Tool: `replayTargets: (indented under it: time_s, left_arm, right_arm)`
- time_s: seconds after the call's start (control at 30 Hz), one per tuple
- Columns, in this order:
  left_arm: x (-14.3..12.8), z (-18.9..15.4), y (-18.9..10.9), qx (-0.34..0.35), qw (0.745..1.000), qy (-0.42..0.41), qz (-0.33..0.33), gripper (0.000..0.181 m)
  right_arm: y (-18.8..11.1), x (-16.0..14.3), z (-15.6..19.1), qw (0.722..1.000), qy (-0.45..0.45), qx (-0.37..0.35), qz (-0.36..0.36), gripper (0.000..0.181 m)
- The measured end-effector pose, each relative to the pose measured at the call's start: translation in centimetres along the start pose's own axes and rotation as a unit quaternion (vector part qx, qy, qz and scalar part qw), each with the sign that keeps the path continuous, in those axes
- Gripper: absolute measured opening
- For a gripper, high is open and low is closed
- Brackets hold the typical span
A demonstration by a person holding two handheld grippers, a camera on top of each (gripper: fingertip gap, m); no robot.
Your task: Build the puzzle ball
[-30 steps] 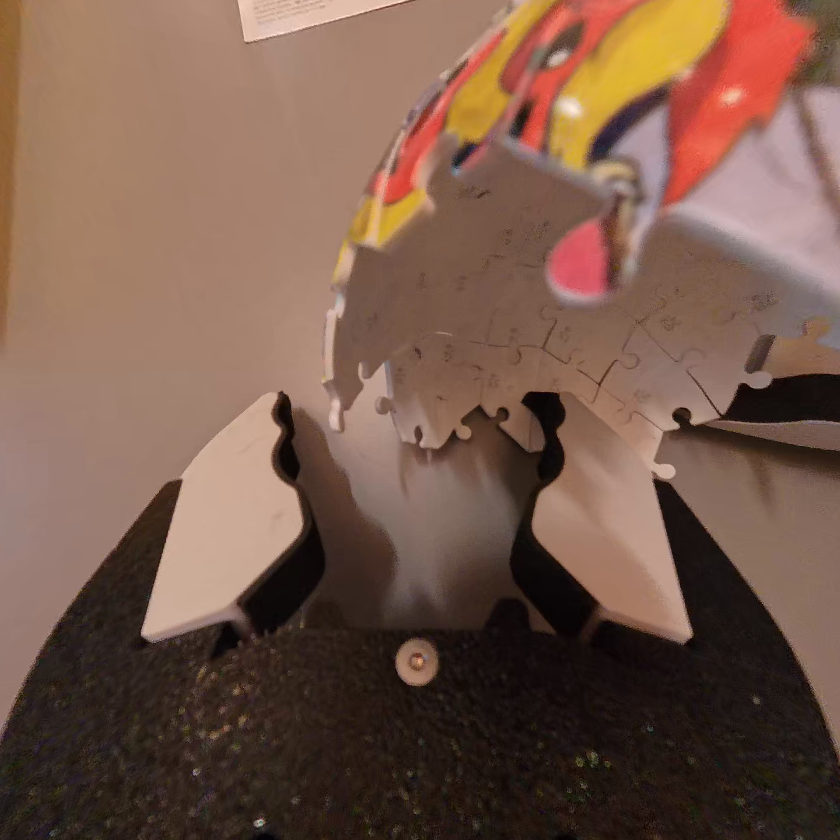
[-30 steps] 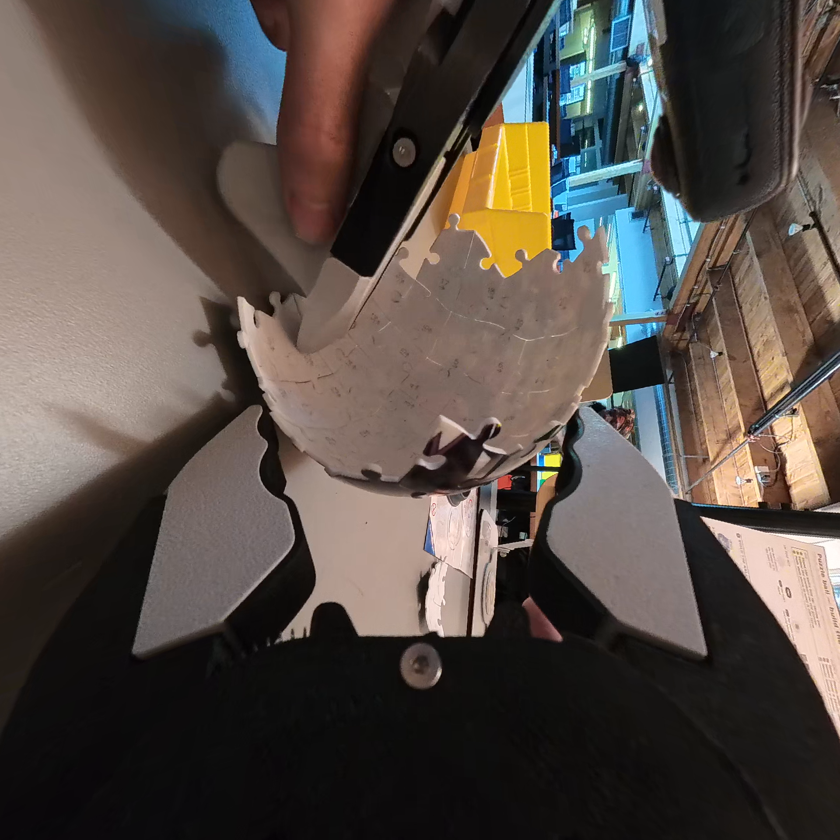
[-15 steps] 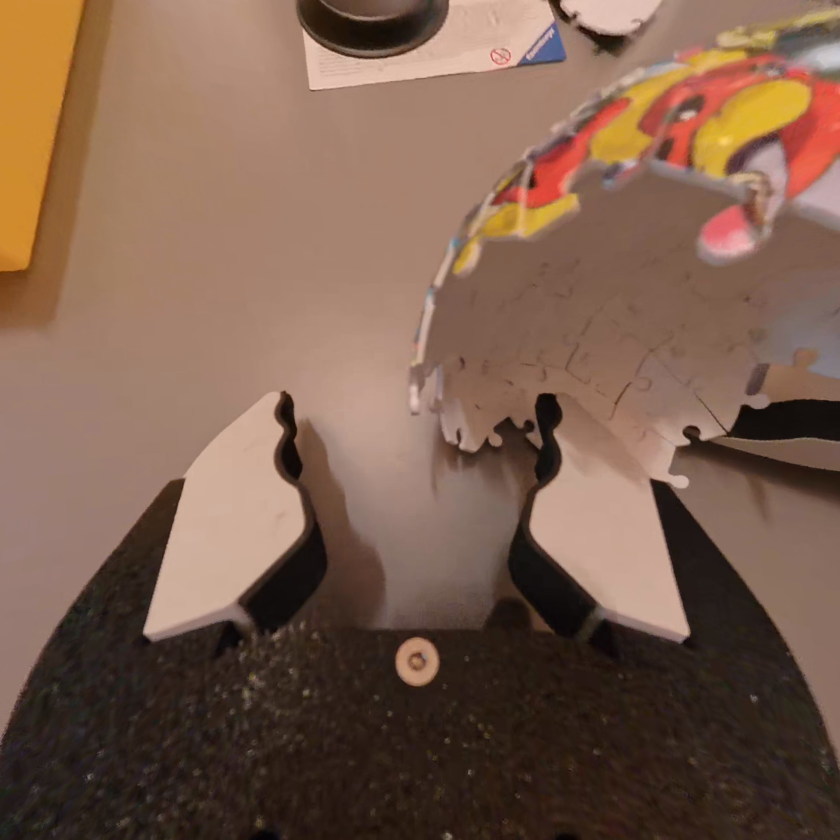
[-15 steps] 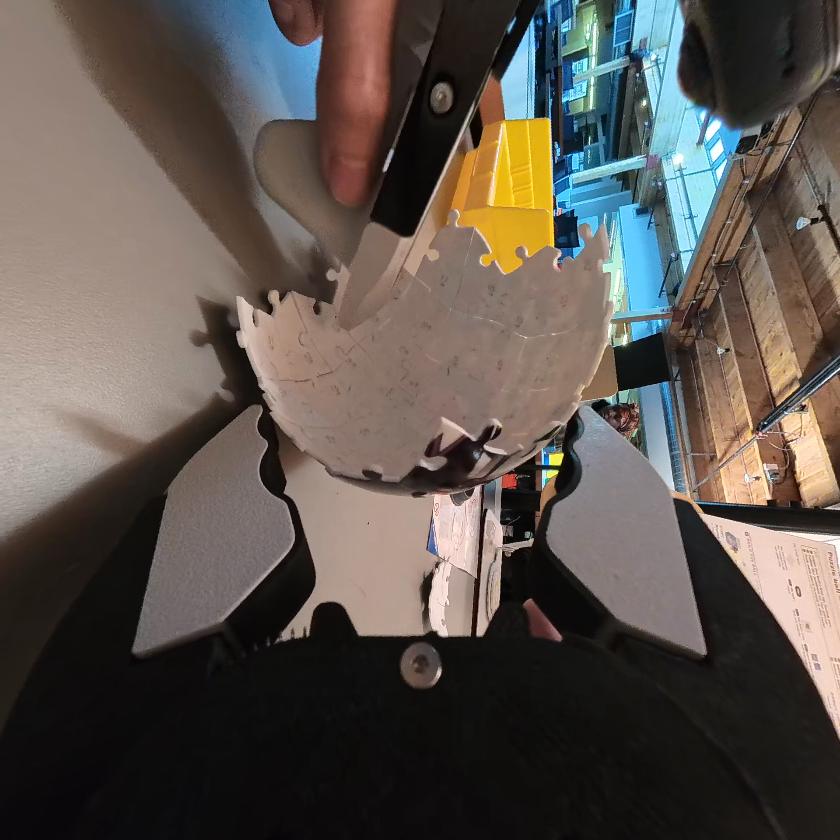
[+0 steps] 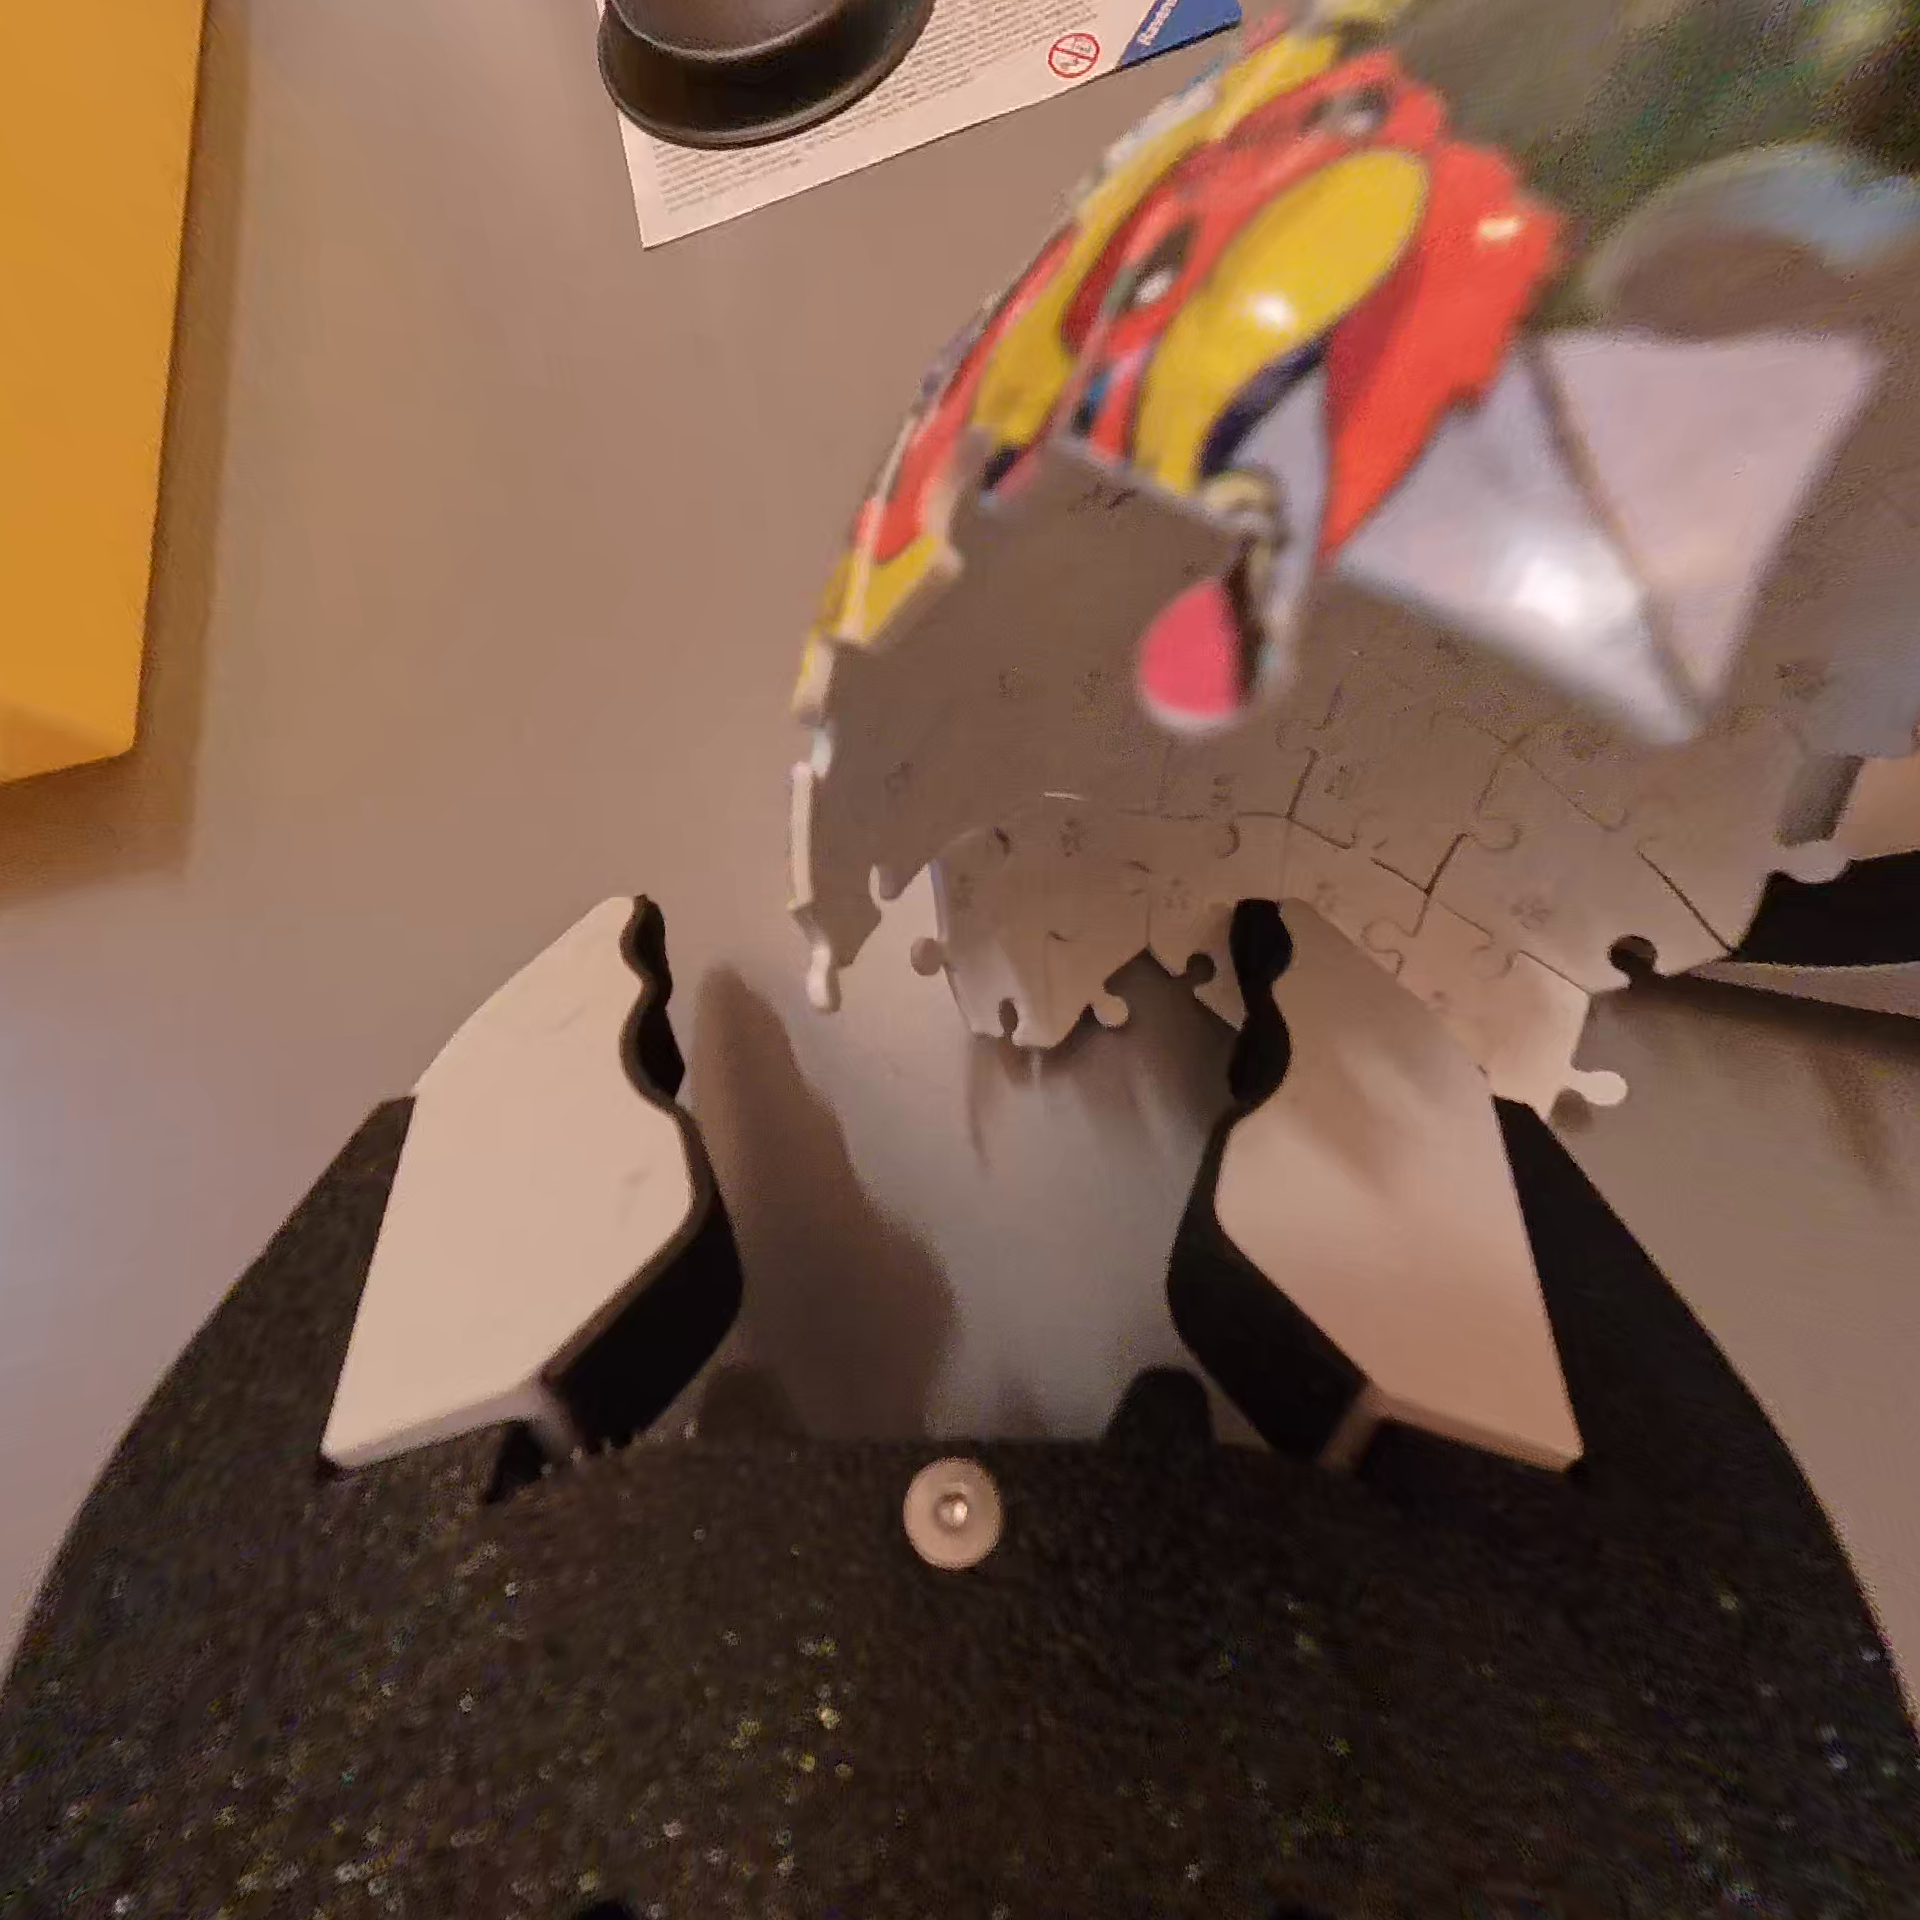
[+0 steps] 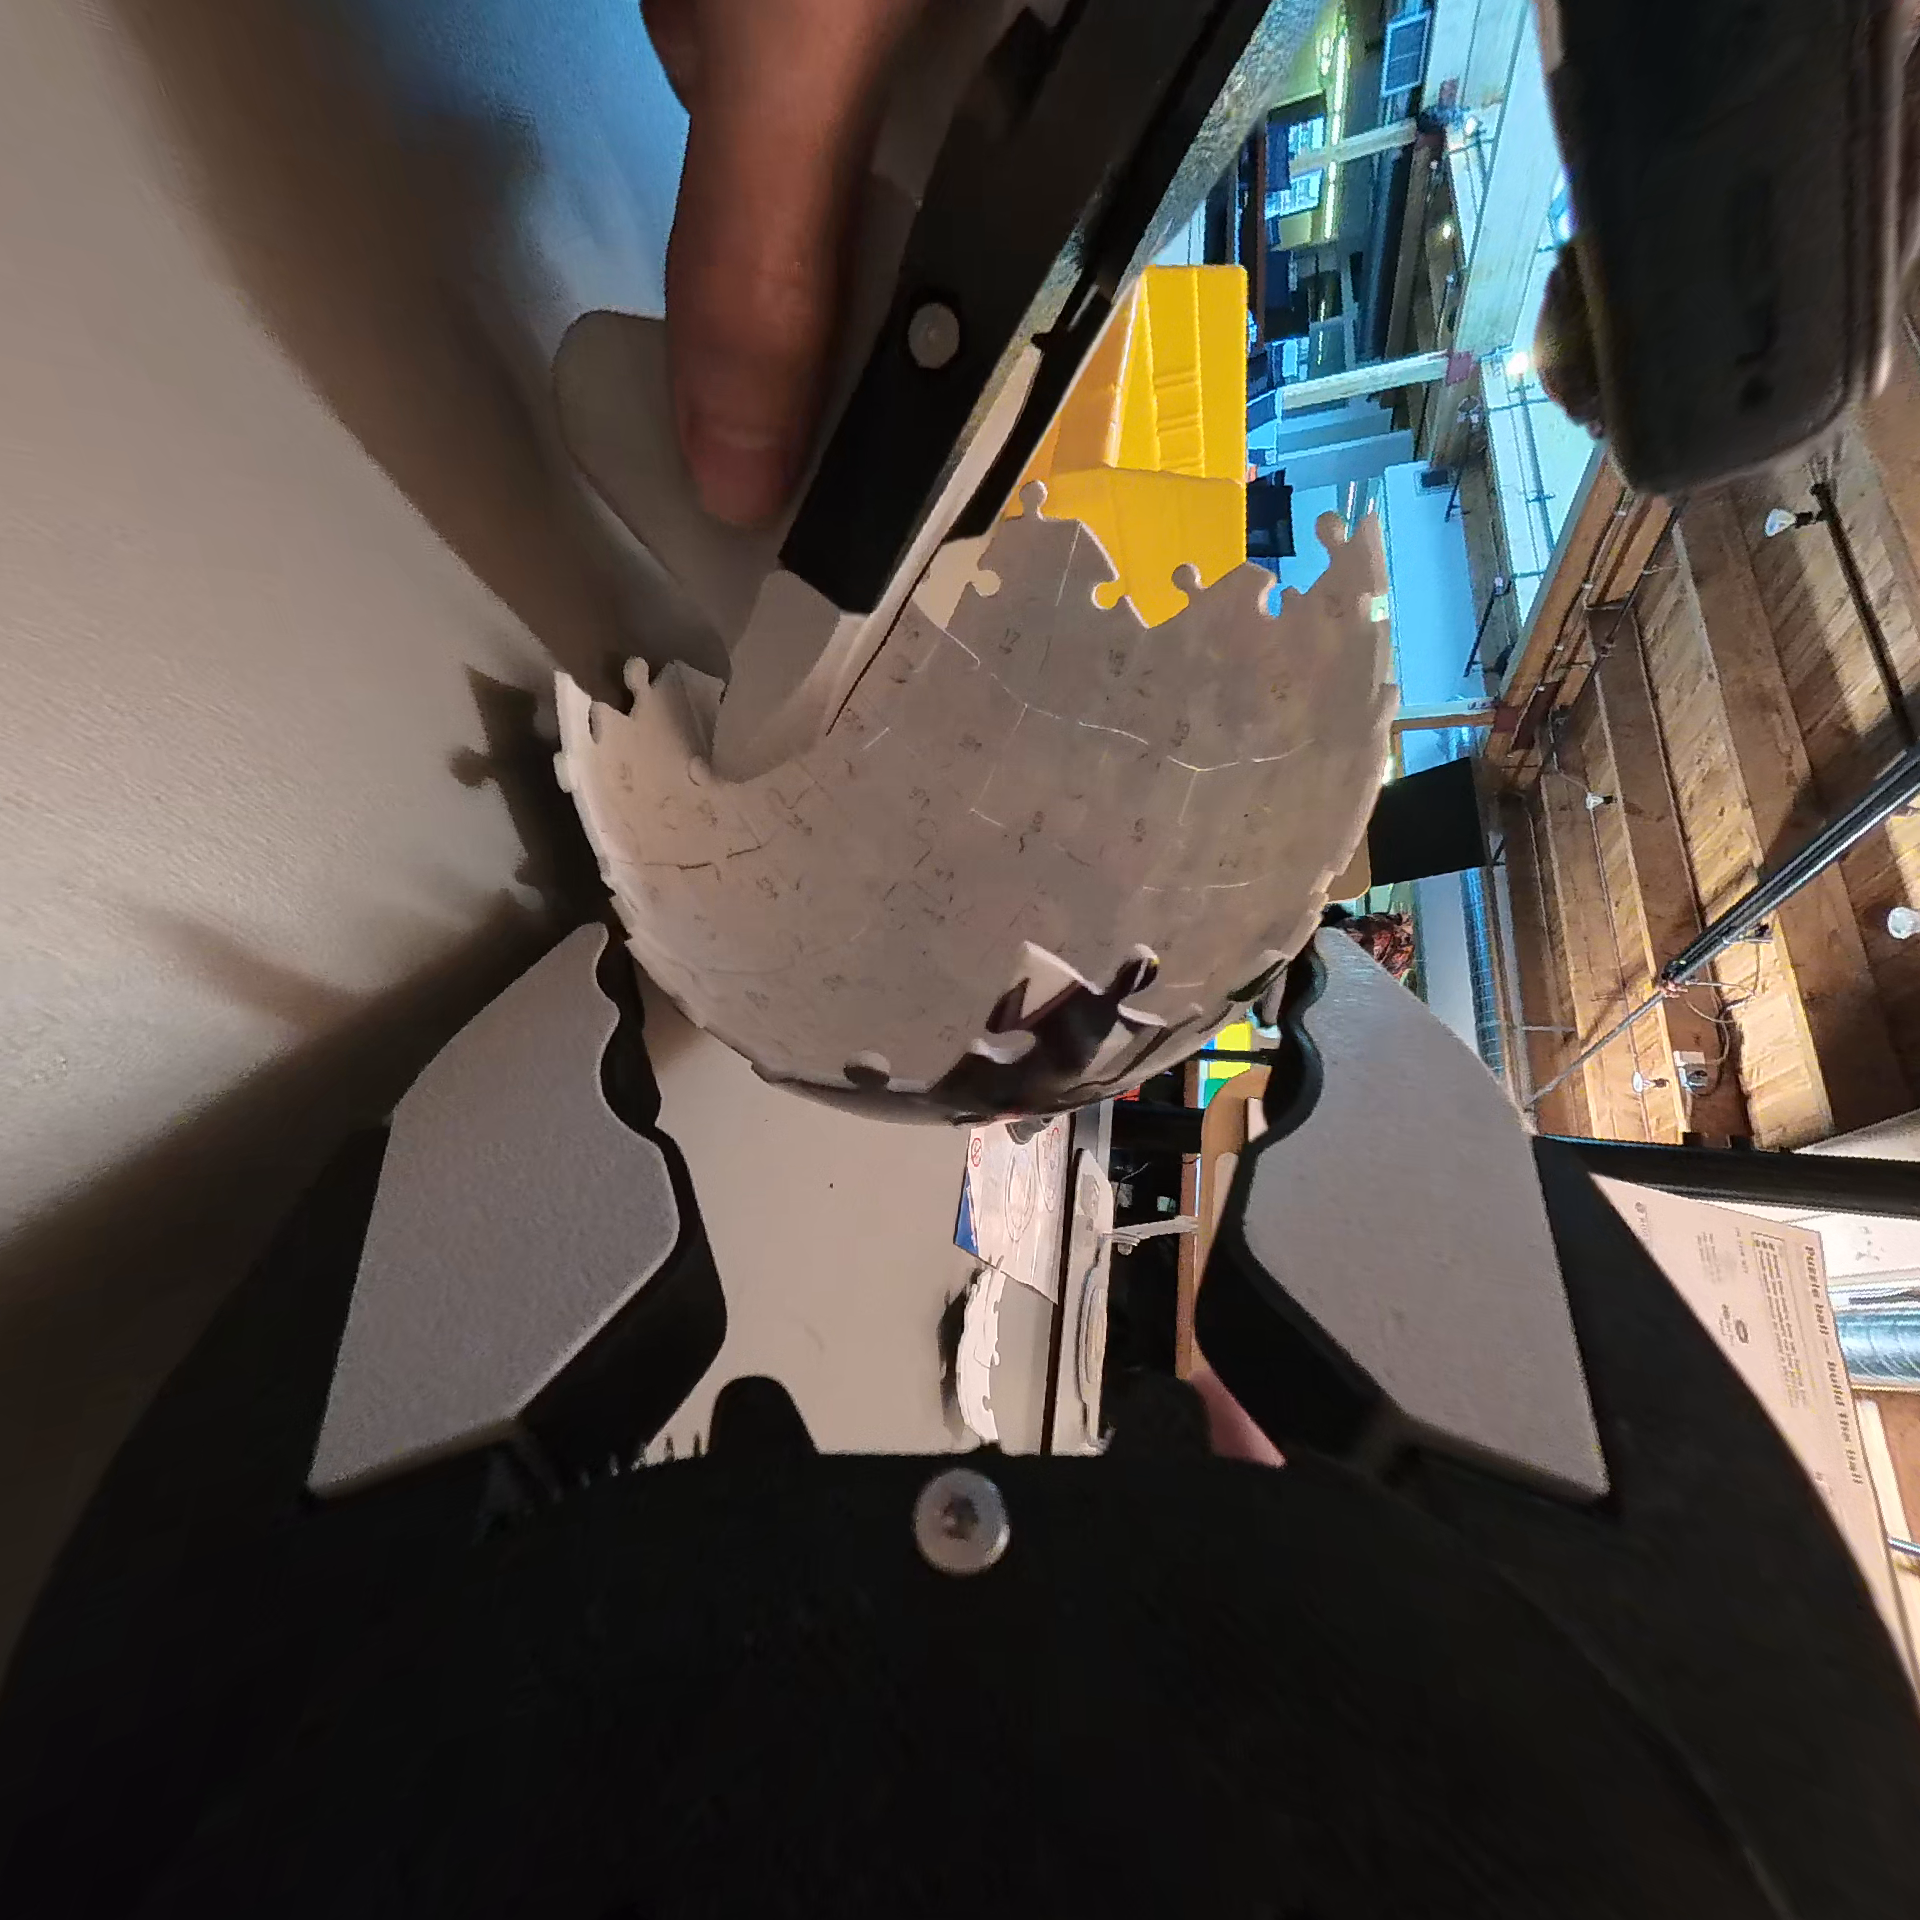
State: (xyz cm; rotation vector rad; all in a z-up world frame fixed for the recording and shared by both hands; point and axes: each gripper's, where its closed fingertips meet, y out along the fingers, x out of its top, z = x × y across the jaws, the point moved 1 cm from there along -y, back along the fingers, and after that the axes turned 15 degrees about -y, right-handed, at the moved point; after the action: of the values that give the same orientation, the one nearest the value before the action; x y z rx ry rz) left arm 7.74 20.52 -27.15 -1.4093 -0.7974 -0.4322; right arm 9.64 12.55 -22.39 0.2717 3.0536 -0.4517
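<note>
Half-built puzzle ball [image 5: 1299, 727], hollow side open, hangs off the tabletop [image 5: 468, 571], up and right of the left gripper [image 5: 951, 997], jaws wide and empty. Sits between the right gripper's [image 6: 956, 1029] spread jaws; grip unclear.

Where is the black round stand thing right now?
The black round stand is at the top edge of the left wrist view, sitting on a white paper sheet on the grey table, up and left of the half-built puzzle ball.
</note>
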Motion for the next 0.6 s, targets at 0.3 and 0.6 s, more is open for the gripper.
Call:
replayTargets:
  time_s: [0.3,0.6]
  left_arm:
    - [0.0,0.0,-0.2,-0.058,0.996,-0.07,-0.002,0.103]
    - [0.6,0.8,0.1,-0.071,0.993,-0.098,0.0,0.101]
  right_arm:
    - [0.6,-0.9,0.2,0.998,0.04,0.043,-0.005,0.117]
    - [1.1,-2.5,0.7,0.989,0.099,0.111,-0.007,0.117]
